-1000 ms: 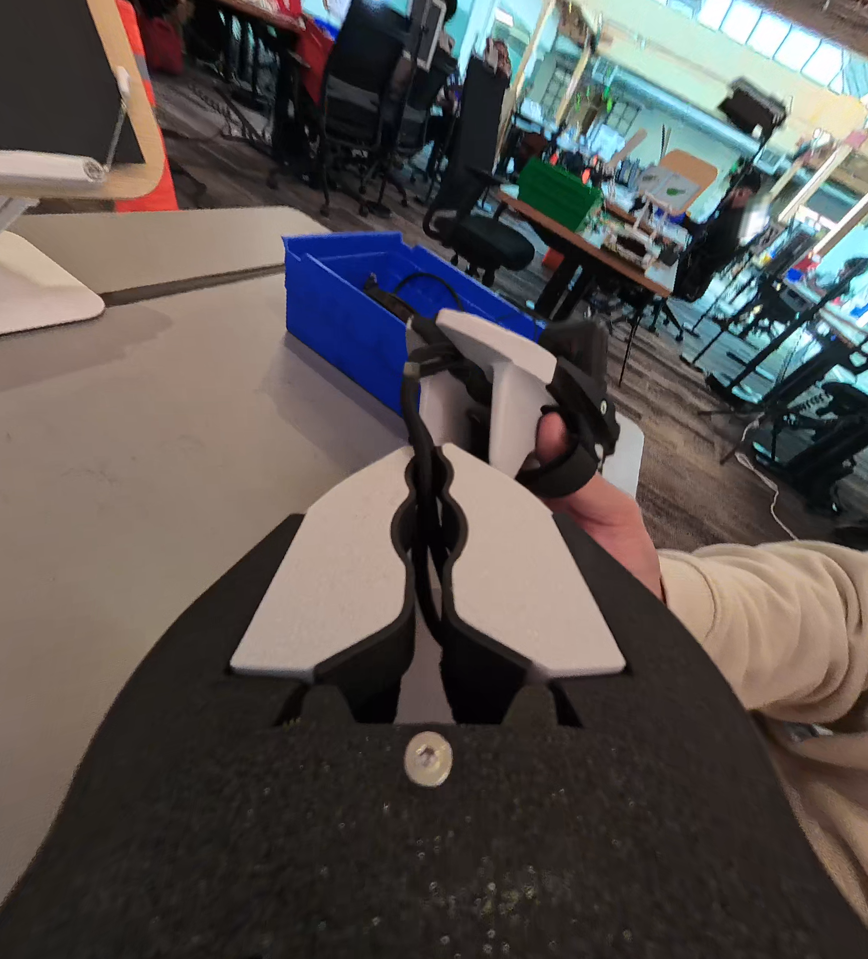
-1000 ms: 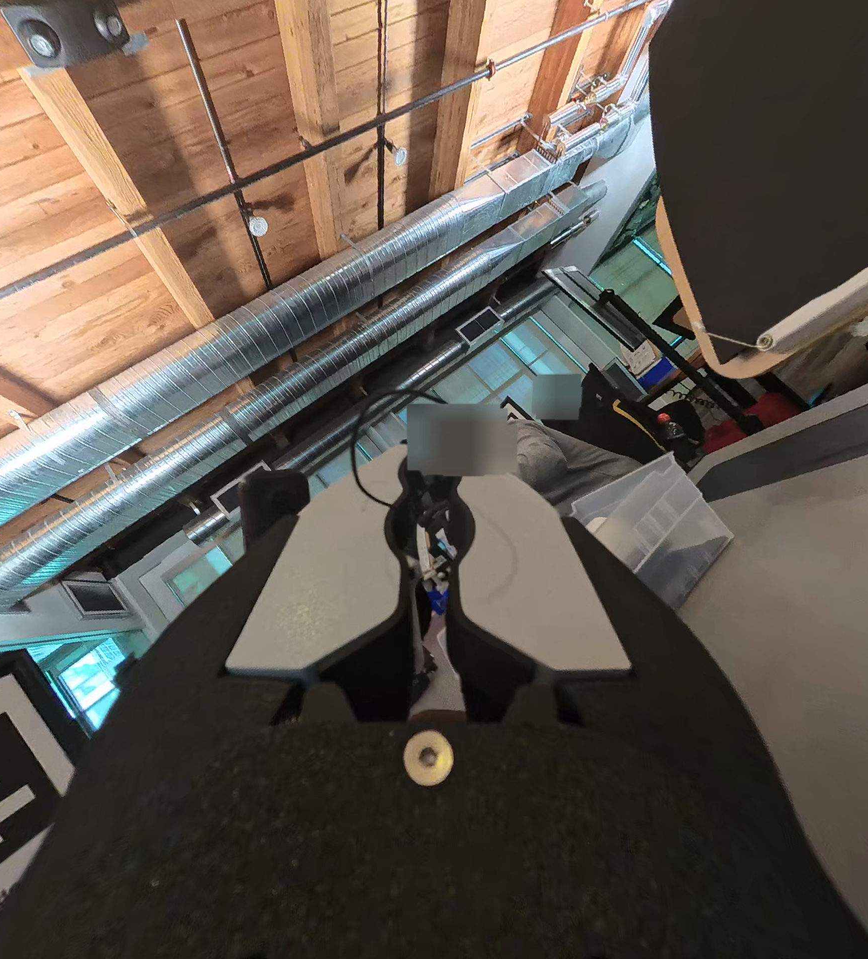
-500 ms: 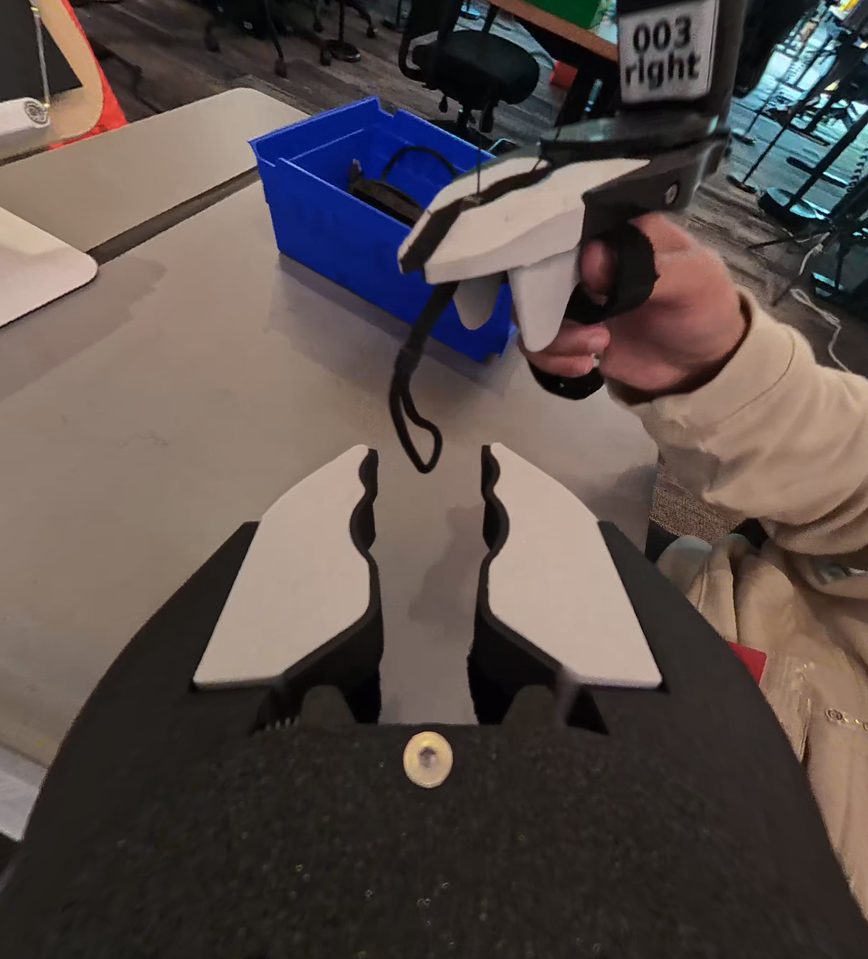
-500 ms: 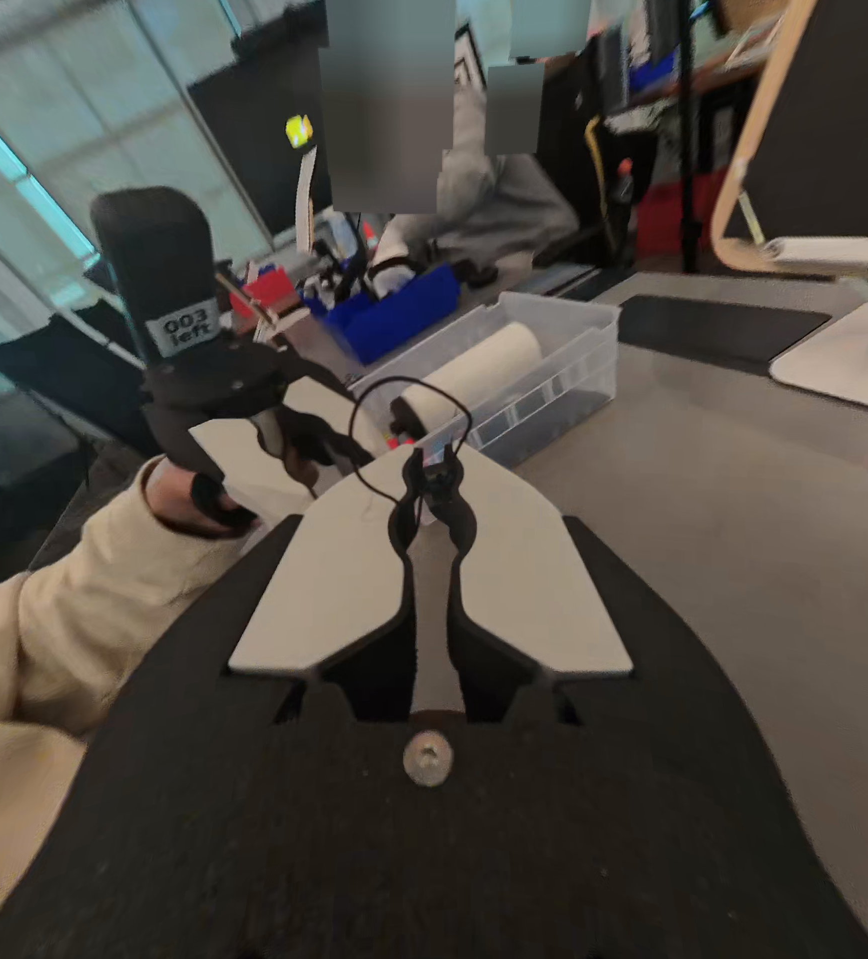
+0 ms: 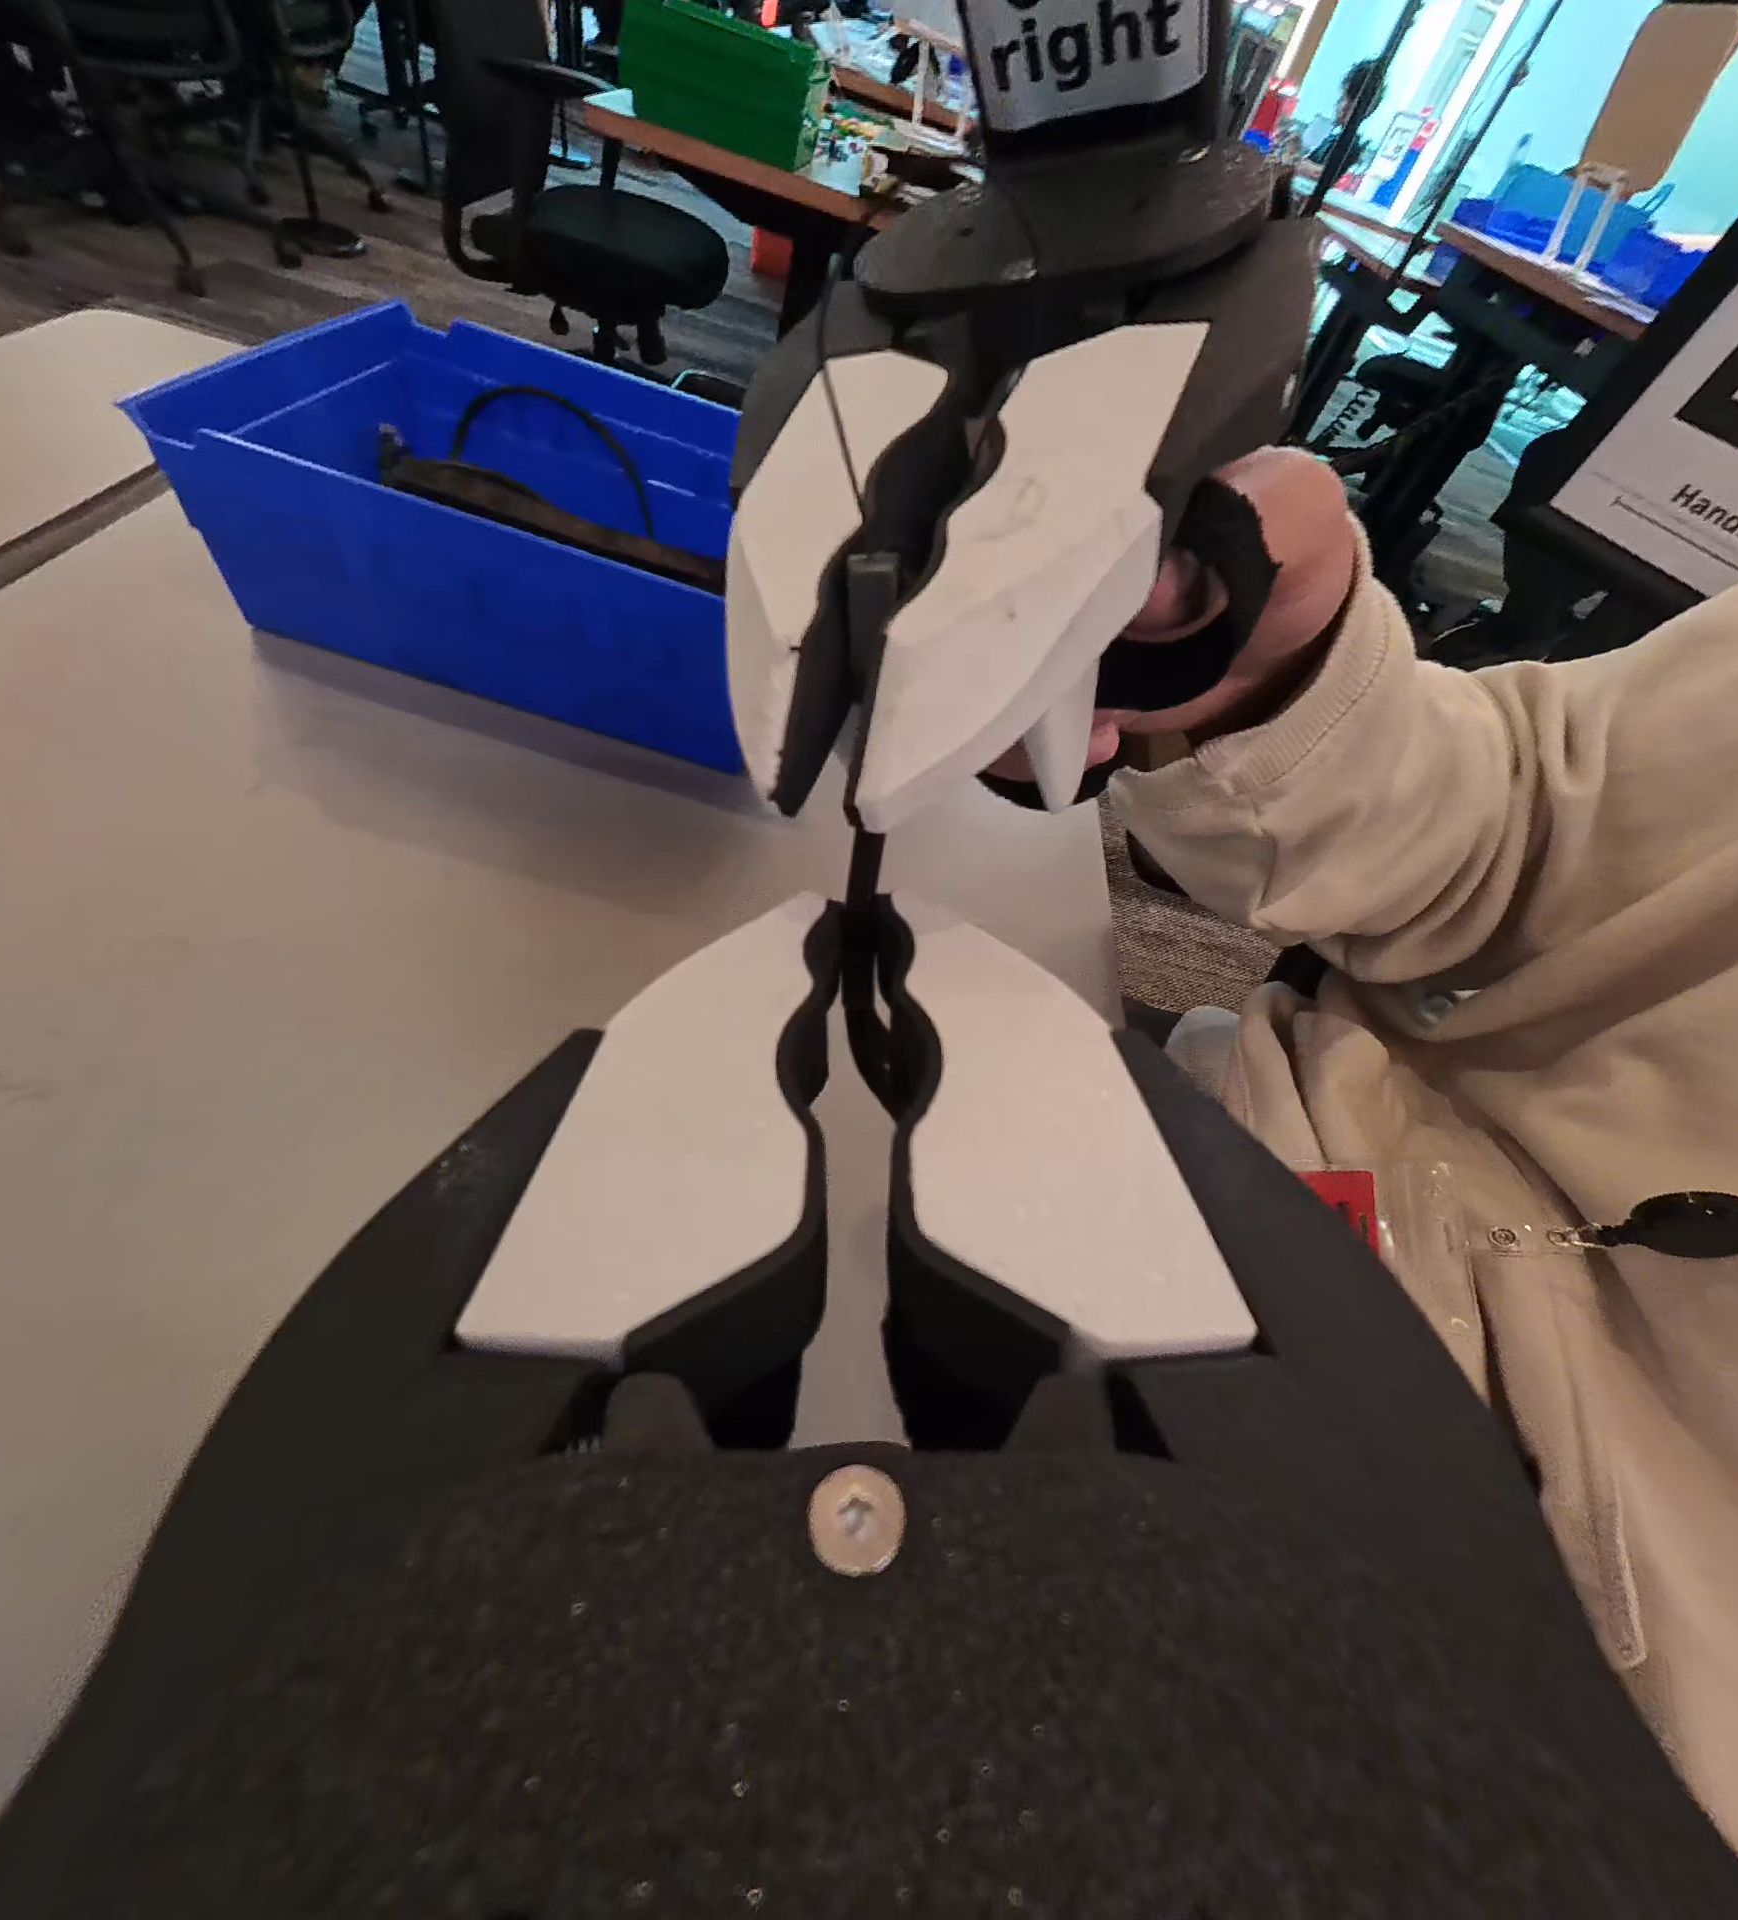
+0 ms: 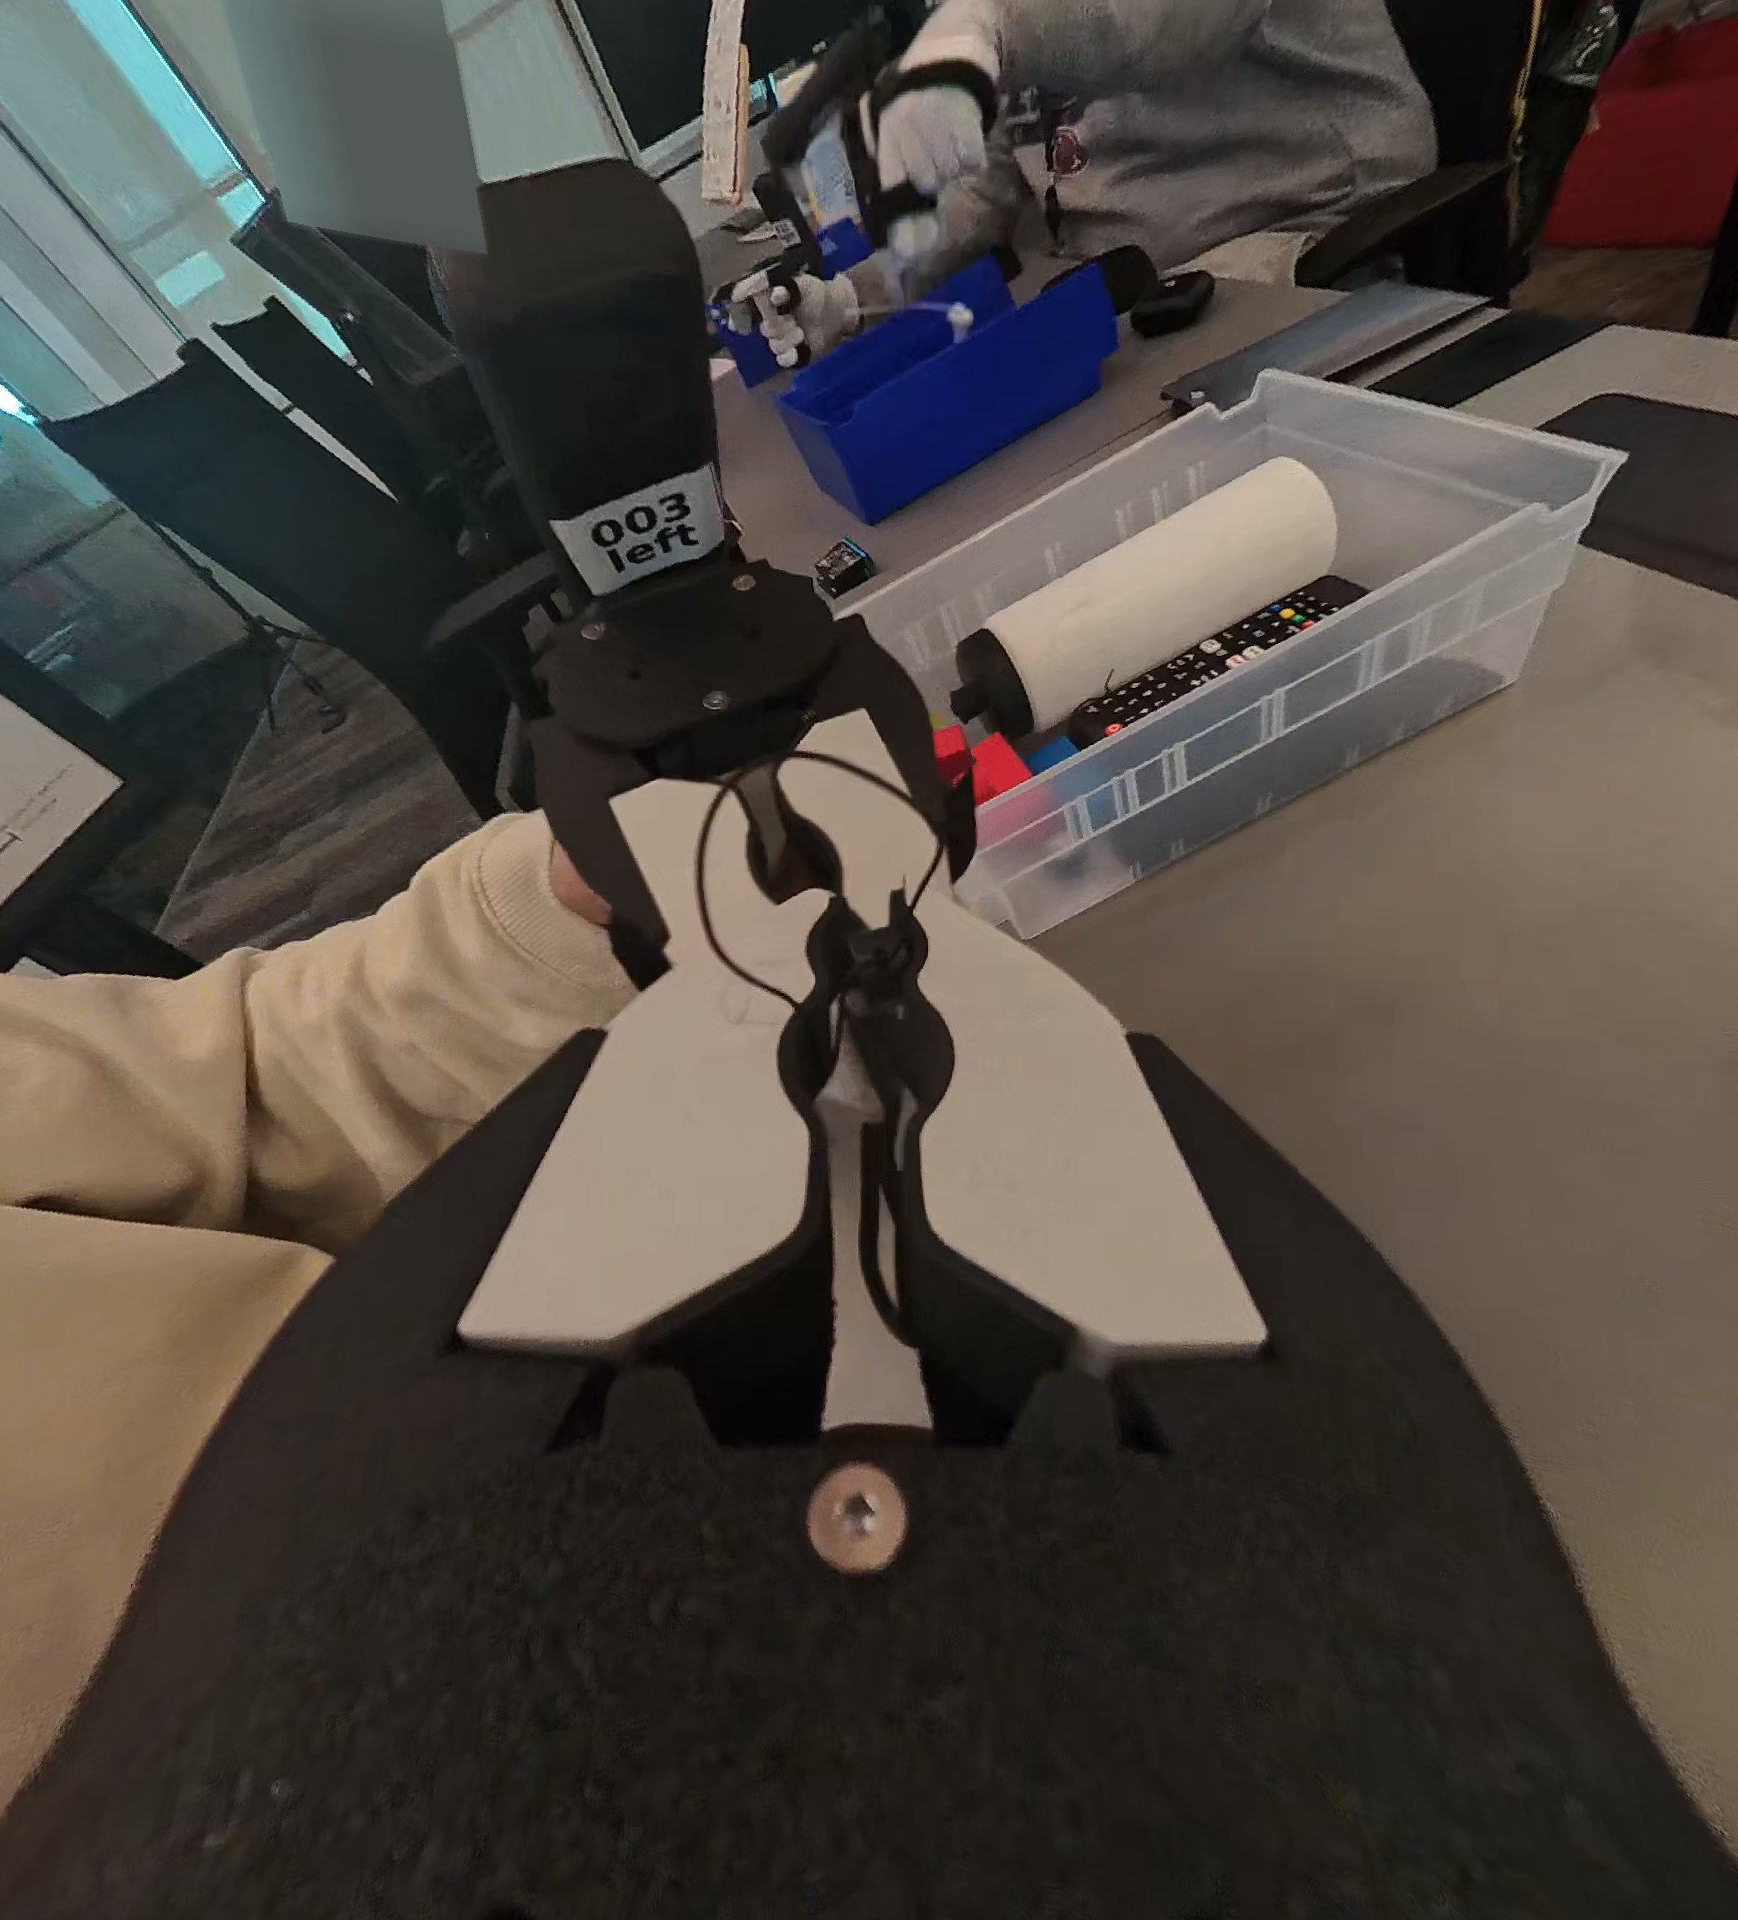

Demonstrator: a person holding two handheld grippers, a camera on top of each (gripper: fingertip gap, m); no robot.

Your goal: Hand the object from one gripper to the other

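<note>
I have the black cord (image 5: 863, 883) pinched in both tools above the grey table (image 5: 221, 987): my left gripper (image 5: 860, 935) is pressed together on its lower loop, and my right gripper (image 5: 829, 795) is closed on its upper end. Risk: if I part the right jaws while the left grip is shallow, the thin cord may slip free. Pulling apart early could strain it.

left tool (image 5: 860, 935): jaws pinched, tips up | right tool (image 6: 870, 940): pinched, tip-to-tip above
</note>
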